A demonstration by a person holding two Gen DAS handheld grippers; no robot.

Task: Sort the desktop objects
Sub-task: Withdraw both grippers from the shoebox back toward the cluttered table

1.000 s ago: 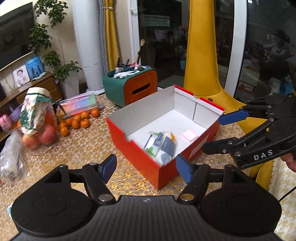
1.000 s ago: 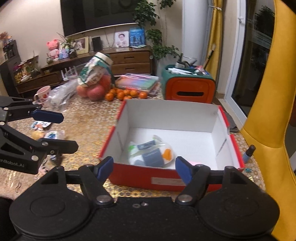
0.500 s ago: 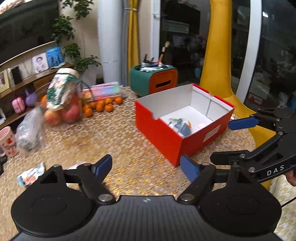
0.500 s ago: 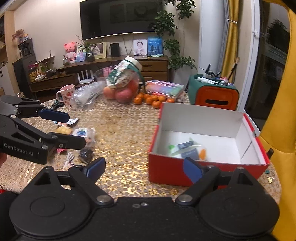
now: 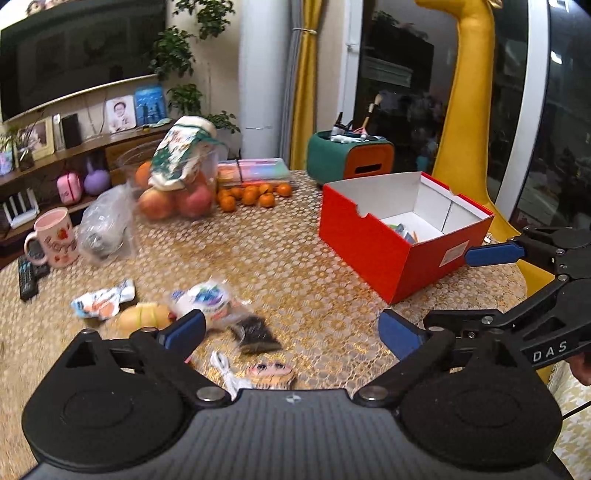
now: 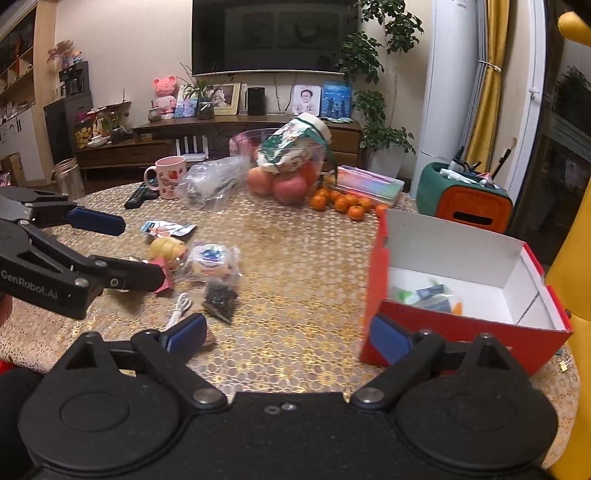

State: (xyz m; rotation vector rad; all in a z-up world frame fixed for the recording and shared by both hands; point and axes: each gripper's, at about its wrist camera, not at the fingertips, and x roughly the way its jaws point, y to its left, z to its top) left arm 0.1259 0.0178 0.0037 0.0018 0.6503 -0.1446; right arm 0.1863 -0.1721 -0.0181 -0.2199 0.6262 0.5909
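Desktop objects, mostly light crinkly packets [image 5: 207, 299], lay loose mid-worktop beside the red box [image 5: 388, 240]; both tongs [image 5: 291, 328] [image 6: 288, 332] had just been opening, empty; probably best pinched at packet edges.

Far side of table: pink mug [image 6: 169, 176] beside remote [image 6: 137, 196]; clear bag [image 6: 209, 182]; bowl of apples [image 6: 284, 166], printed pouch on top; loose oranges [image 6: 343, 203] before a pastel case [image 6: 369, 183]. Green-orange organizer [image 6: 465, 199] behind. TV [image 6: 273, 35] on wall.
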